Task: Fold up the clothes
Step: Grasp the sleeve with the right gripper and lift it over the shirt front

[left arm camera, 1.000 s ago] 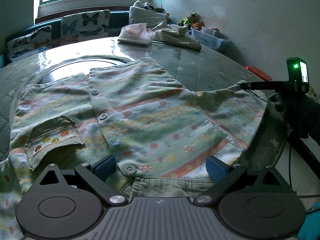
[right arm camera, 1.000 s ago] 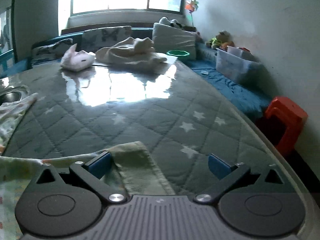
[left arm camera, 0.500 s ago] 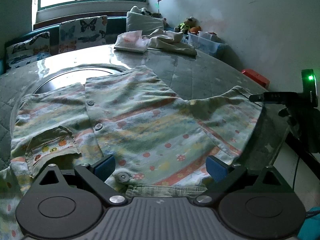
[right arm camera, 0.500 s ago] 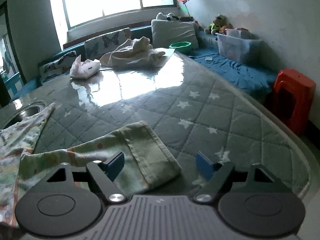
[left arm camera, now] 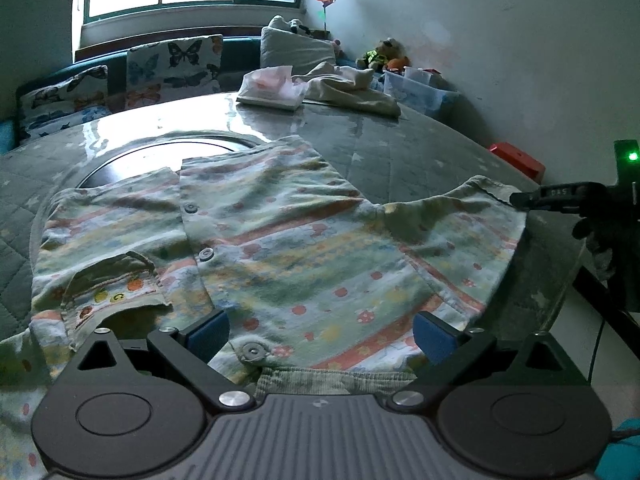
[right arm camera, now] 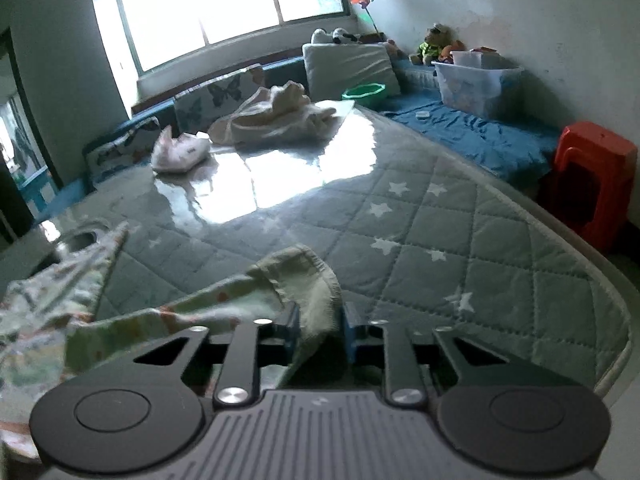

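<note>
While a second ago the right gripper (right arm camera: 320, 330) stood wide over the sleeve (right arm camera: 304, 280), its jaws are now closing on the cuff, which stands bunched between the pads and lifts slightly off the desk (right arm camera: 440, 240). That likely means the sleeve fold is about to begin: the cuff can be carried in over the shirt (left arm camera: 288, 232). The shirt lies spread flat, buttons up, its collar just beside the left gripper (left arm camera: 320, 336), whose jaws are apart with nothing pinched. Whether the pads already press the cuff firmly is hard to tell in the blur. At the desk's far edge sit a cloth pile (right arm camera: 276, 116) and a tissue pack (right arm camera: 180, 154), well apart from the shirt; nothing blocks the fold. A red stool (right arm camera: 592, 176) stands off the desk.
</note>
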Motion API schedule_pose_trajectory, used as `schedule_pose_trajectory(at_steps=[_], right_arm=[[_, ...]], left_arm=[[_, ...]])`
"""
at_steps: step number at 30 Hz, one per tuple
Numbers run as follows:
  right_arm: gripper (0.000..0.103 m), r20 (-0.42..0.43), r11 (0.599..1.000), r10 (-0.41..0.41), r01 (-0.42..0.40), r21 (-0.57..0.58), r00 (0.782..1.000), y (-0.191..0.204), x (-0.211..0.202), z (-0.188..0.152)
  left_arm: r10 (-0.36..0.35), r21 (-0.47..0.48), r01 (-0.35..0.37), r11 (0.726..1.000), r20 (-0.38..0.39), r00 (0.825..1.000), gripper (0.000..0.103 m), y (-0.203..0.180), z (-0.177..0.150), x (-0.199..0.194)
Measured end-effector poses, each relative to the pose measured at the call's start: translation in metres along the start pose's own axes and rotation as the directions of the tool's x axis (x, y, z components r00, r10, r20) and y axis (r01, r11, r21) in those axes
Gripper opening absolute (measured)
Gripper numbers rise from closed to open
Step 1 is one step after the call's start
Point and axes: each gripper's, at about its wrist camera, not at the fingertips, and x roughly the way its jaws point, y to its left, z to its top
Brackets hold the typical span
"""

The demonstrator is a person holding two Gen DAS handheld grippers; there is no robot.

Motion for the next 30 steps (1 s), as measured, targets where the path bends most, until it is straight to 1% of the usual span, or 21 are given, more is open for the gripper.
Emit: schedule_pose_trajectory(at_steps=[3,5,6,7,11,14,15,18,19,20,21,22,24,26,28,30], right_arm=[[0.018,0.022,0.998,0.068,-0.068,0.008,0.997,0.008,-0.011,0.005],[0.015,0.037,0.991,0.133,-0.134,0.006,0.990,0.019,-0.019,0.011],[0.013,0.045,0.986,0.168,-0.168,0.005,0.985,0.025,-0.024,0.015],[0.008,0.049,0.979,0.203,-0.204,0.003,0.978,0.031,-0.028,0.018],[0.005,0.047,0.943,0.333,-0.332,-0.029,0.942,0.065,-0.040,0.031],[0.005,0.048,0.919,0.390,-0.385,-0.091,0.920,0.094,-0.047,0.038],[0.005,0.055,0.915,0.393,-0.385,-0.117,0.918,0.104,-0.049,0.041],[0.010,0.044,0.929,0.352,-0.344,-0.136,0.935,0.112,-0.044,0.044],[0.018,0.044,0.941,0.319,-0.311,-0.135,0.947,0.109,-0.041,0.041],[0.032,0.045,0.954,0.275,-0.267,-0.132,0.960,0.103,-0.038,0.037],[0.038,0.047,0.966,0.231,-0.224,-0.129,0.972,0.097,-0.035,0.033],[0.044,0.048,0.975,0.193,-0.186,-0.123,0.980,0.091,-0.033,0.030],[0.045,0.052,0.988,0.096,-0.089,-0.126,0.994,0.074,-0.027,0.021],[0.056,0.051,0.992,0.004,0.002,-0.125,0.999,0.057,-0.023,0.013],[0.058,0.046,0.989,-0.079,0.084,-0.121,0.996,0.041,-0.019,0.006],[0.060,0.038,0.986,-0.124,0.128,-0.108,0.991,0.027,-0.014,0.001]], left_arm=[[0.008,-0.008,-0.008,1.000,0.003,1.000,0.100,0.003,0.000,-0.002],[0.012,-0.016,-0.012,1.000,0.008,1.000,0.100,0.005,0.000,-0.003],[0.016,-0.021,-0.015,1.000,0.012,1.000,0.100,0.007,0.000,-0.004],[0.019,-0.026,-0.018,0.999,0.016,1.000,0.100,0.008,0.000,-0.005],[0.032,-0.049,-0.031,0.998,0.035,0.999,0.100,0.016,-0.001,-0.011],[0.045,-0.070,-0.041,0.997,0.048,0.998,0.100,0.022,-0.003,-0.017],[0.050,-0.079,-0.046,0.996,0.052,0.997,0.100,0.024,-0.004,-0.019],[0.056,-0.096,-0.049,0.994,0.063,0.996,0.100,0.030,-0.007,-0.025],[0.057,-0.099,-0.050,0.994,0.068,0.996,0.101,0.032,-0.008,-0.027],[0.057,-0.103,-0.050,0.993,0.069,0.996,0.101,0.034,-0.009,-0.028],[0.057,-0.107,-0.050,0.993,0.069,0.996,0.101,0.035,-0.009,-0.029],[0.058,-0.111,-0.050,0.993,0.068,0.996,0.101,0.037,-0.010,-0.029],[0.059,-0.115,-0.052,0.992,0.061,0.996,0.101,0.039,-0.009,-0.027],[0.058,-0.118,-0.052,0.992,0.055,0.997,0.101,0.040,-0.008,-0.024],[0.053,-0.116,-0.047,0.992,0.054,0.997,0.101,0.039,-0.008,-0.022],[0.048,-0.113,-0.042,0.993,0.052,0.997,0.102,0.037,-0.007,-0.020]])
